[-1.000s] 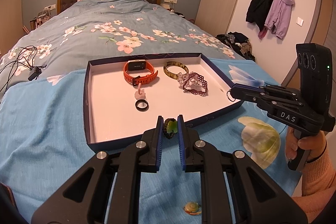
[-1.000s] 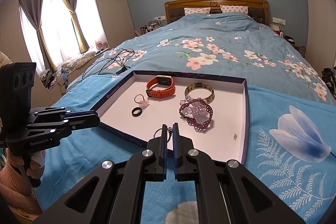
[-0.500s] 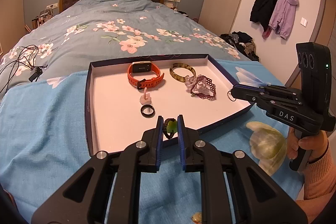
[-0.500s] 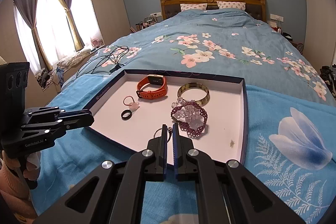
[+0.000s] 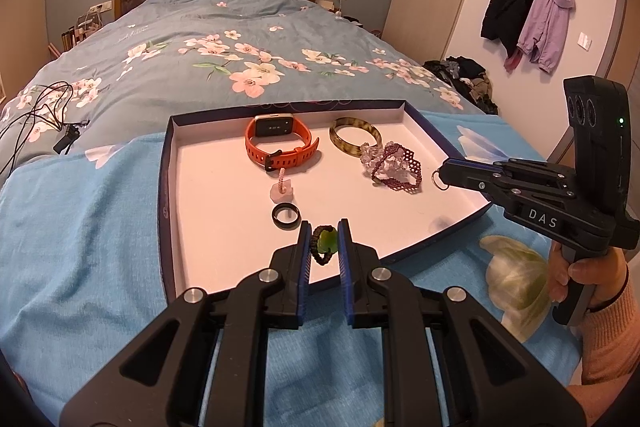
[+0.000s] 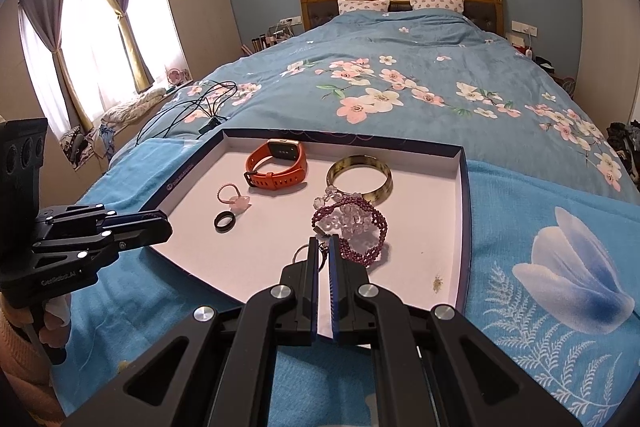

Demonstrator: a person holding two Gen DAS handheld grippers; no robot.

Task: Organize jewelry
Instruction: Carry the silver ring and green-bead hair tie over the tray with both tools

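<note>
The left tongs (image 5: 324,241) grip a green pendant (image 5: 326,242) over the tray's (image 5: 168,187) near edge. The right tongs (image 6: 323,259), clenched on a metal ring (image 6: 301,254), hover beside the beaded bracelet (image 6: 352,227). Both hang above bare tray floor.

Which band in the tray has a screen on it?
The orange watch at the tray's far side; the amber bangle and purple beaded bracelet have none.

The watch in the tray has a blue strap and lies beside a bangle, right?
Not quite: the watch has an orange strap, not blue, as the left wrist view shows. It does lie in the tray beside the bangle.
</note>
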